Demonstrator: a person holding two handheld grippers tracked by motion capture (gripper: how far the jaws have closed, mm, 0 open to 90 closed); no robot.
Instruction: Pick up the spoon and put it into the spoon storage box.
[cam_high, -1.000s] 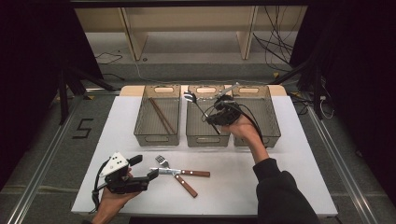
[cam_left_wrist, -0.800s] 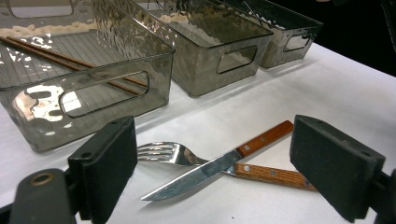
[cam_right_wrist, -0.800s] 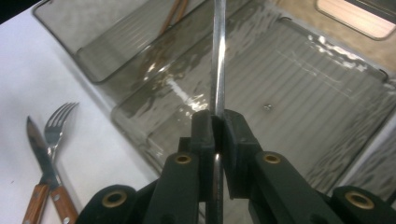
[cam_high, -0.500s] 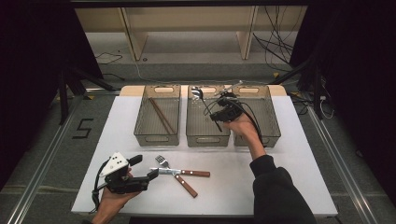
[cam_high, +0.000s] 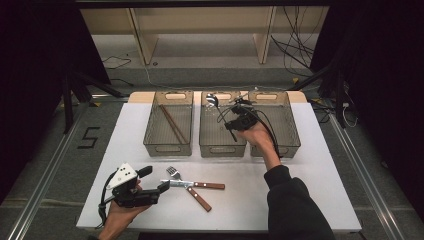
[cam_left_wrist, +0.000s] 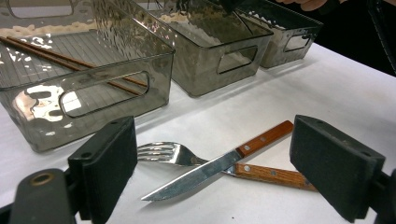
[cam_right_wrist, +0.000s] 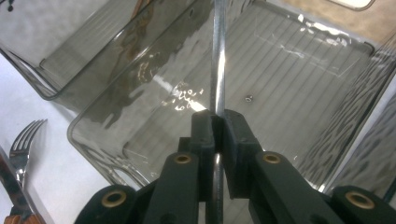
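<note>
Smoky grey bins (cam_high: 168, 145), white table (cam_high: 300, 190)

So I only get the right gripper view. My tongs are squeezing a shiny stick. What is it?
Observer: It's a spoon. In the high view, its bowl sticks up over the far end of the middle bin.
Operator: Is anything in the other bins?
Observer: Two chopsticks lie slanted in the left bin.
Operator: And what's the other hand doing?
Observer: The left tongs are open near the table's front edge and aimed at a knife that lies across a fork.
</note>
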